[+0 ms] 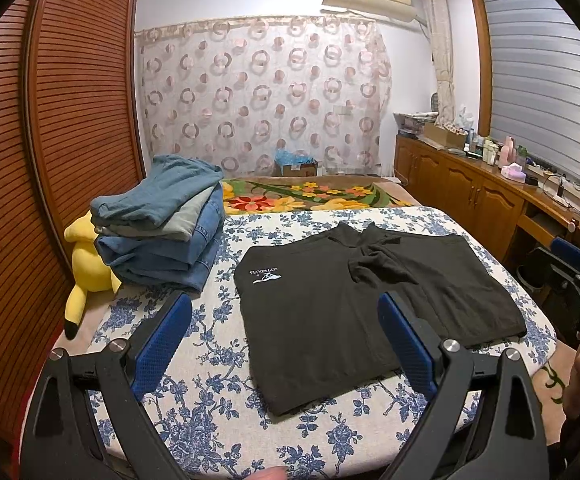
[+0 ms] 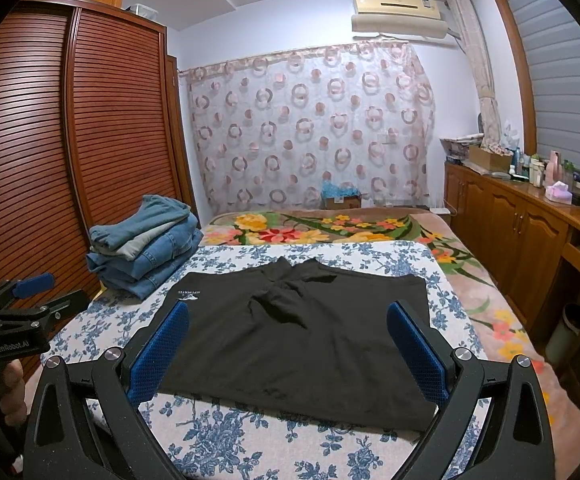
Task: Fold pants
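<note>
Black pants (image 1: 354,304) (image 2: 298,336) lie spread flat on the blue-flowered white cloth (image 1: 209,392) (image 2: 249,448) over the bed, with a small white logo (image 1: 263,275) near their left side and a crumpled fold at the middle. My left gripper (image 1: 285,336) hangs open above the pants' near left part, nothing between its blue pads (image 1: 161,344). My right gripper (image 2: 287,344) is open too, held over the pants' near edge. Each gripper shows at the edge of the other's view, the right gripper (image 1: 570,276) and the left gripper (image 2: 21,296), held in a hand.
A stack of folded jeans (image 1: 161,232) (image 2: 145,252) sits at the bed's left, beside a yellow plush toy (image 1: 85,264). A slatted wooden wardrobe (image 1: 29,152) stands left, a wooden counter (image 1: 482,184) with bottles right. A flowered blanket (image 2: 330,228) covers the far bed.
</note>
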Motion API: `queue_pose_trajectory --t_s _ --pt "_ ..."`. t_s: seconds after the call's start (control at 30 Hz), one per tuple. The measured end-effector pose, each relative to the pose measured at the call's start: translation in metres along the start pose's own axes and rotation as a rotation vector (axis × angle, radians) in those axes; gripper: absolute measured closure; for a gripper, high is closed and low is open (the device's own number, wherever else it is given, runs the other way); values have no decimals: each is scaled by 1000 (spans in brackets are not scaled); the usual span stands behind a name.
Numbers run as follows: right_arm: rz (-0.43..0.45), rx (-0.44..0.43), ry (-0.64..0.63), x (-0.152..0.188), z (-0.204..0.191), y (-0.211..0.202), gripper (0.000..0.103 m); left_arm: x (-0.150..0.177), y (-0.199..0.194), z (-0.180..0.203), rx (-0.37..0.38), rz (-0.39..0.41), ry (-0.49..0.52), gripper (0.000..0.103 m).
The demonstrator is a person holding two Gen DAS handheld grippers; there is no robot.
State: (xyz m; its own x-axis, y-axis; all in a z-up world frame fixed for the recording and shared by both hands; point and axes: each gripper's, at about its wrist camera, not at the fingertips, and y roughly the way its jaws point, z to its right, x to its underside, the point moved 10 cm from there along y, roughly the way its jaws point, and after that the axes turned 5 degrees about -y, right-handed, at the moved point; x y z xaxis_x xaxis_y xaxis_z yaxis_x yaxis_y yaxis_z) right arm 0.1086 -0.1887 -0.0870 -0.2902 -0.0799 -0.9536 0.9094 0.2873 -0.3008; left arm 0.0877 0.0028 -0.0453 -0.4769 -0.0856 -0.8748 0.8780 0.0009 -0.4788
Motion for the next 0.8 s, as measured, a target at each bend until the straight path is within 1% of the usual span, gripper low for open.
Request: queue_pose_trajectory --t_s 0.8 --pt "1 -1 4 -1 1 0 4 -1 -3 2 -2 5 1 8"
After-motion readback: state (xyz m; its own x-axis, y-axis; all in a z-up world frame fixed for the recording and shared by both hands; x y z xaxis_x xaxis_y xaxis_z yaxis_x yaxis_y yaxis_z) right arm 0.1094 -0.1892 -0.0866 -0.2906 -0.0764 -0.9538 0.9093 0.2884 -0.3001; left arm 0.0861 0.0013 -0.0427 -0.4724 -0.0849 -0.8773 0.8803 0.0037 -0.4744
